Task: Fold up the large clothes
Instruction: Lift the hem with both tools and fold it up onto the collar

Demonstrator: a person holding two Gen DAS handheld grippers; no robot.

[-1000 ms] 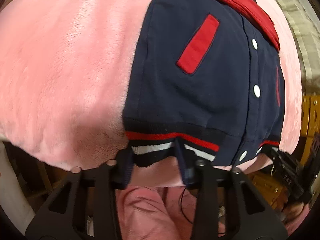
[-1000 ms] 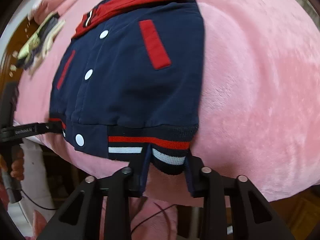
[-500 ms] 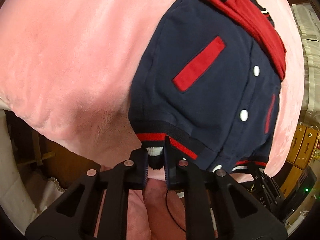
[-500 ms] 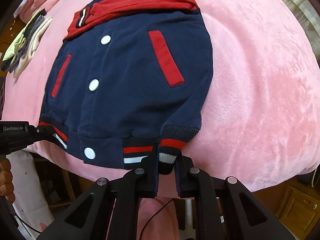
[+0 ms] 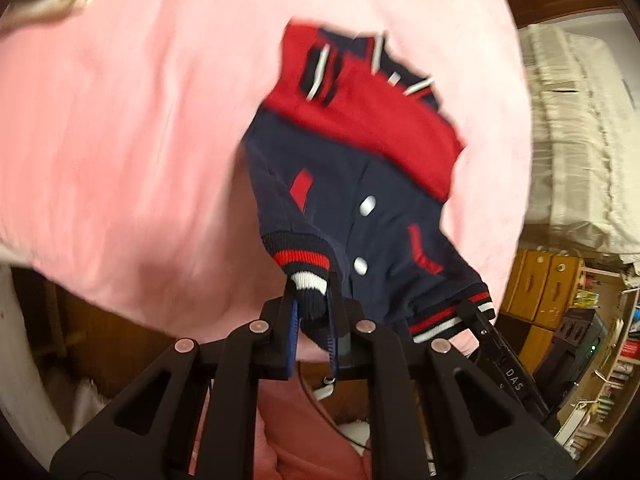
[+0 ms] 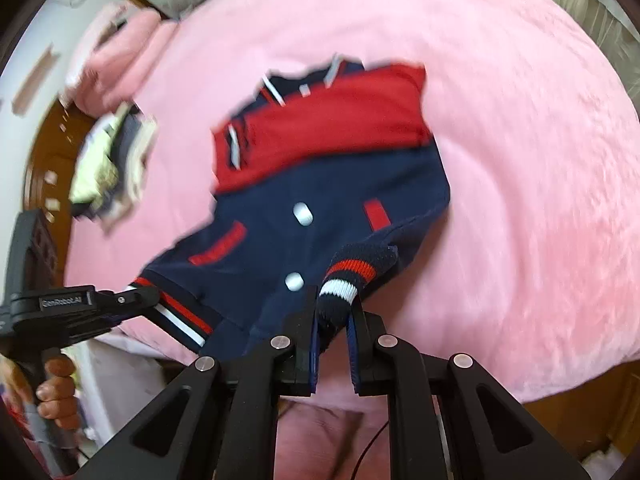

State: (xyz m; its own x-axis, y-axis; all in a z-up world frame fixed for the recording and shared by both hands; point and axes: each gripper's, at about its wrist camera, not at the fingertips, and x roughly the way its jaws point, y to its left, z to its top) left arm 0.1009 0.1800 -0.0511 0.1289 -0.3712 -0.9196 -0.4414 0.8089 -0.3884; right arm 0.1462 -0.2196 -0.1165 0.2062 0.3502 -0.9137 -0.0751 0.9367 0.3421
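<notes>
A navy varsity jacket (image 5: 372,216) (image 6: 320,200) with red sleeves, white snaps and a striped ribbed hem lies on a pink bed cover (image 5: 120,140) (image 6: 520,160). My left gripper (image 5: 312,304) is shut on one corner of the ribbed hem, bunched between its pads and lifted off the bed. My right gripper (image 6: 334,308) is shut on the other hem corner, also raised. Each view shows the other gripper at the opposite corner: the right one (image 5: 480,320) and the left one (image 6: 120,300). The red sleeves (image 5: 360,120) lie folded across the chest.
A small heap of folded clothes (image 6: 112,168) sits near the bed's far left, with pink pillows (image 6: 112,60) behind. Wooden drawers (image 5: 540,280) and shelves stand to the right of the bed. A hand (image 6: 56,392) grips the left gripper's handle.
Both grippers closed on the hem corners, then rose, pulling the lower hem up off the bed. The jacket now looks smaller and farther below.
</notes>
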